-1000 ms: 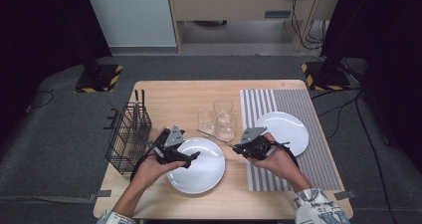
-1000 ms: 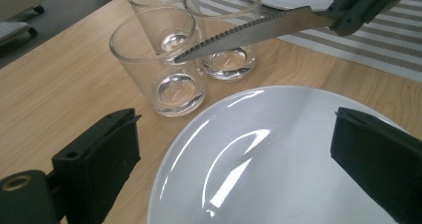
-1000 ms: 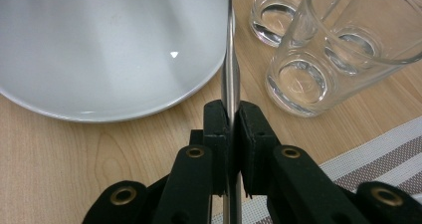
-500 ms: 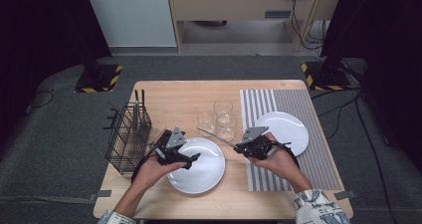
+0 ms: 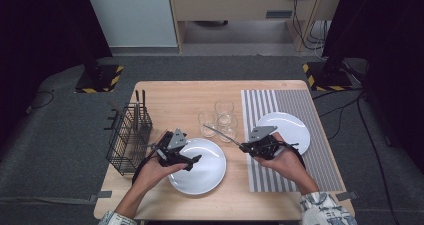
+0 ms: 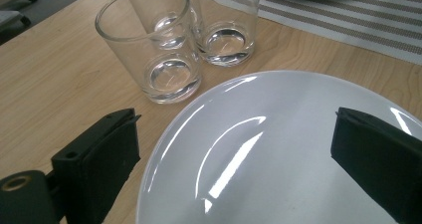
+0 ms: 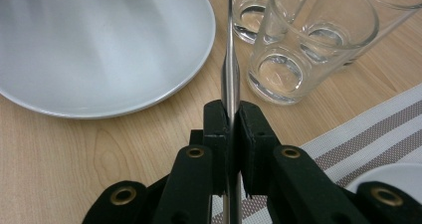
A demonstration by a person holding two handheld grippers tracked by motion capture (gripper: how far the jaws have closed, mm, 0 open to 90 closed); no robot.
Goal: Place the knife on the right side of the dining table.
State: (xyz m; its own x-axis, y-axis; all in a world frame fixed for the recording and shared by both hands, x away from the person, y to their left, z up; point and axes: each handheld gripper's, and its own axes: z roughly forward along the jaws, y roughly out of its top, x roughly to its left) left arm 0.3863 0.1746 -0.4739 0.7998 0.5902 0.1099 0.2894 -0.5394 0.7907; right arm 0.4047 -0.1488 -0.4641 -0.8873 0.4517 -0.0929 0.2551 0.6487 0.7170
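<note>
Table: you work at a light wooden table [image 5: 180,97].
Left edge: 1 black wire basket [image 5: 127,135].
Centre: 3 clear glasses [image 5: 220,117] clustered together.
Near you: 1 white plate [image 5: 205,172] on bare wood.
Right: 1 striped placemat [image 5: 280,110], bearing a 2nd white plate [image 5: 292,127].

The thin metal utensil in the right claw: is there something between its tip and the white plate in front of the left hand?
The thin metal utensil is clamped in the right claw. The three clear drinking glasses stand just beside its tip, not across the way. Nothing visible lies between it and the round white plate on the wood.
</note>
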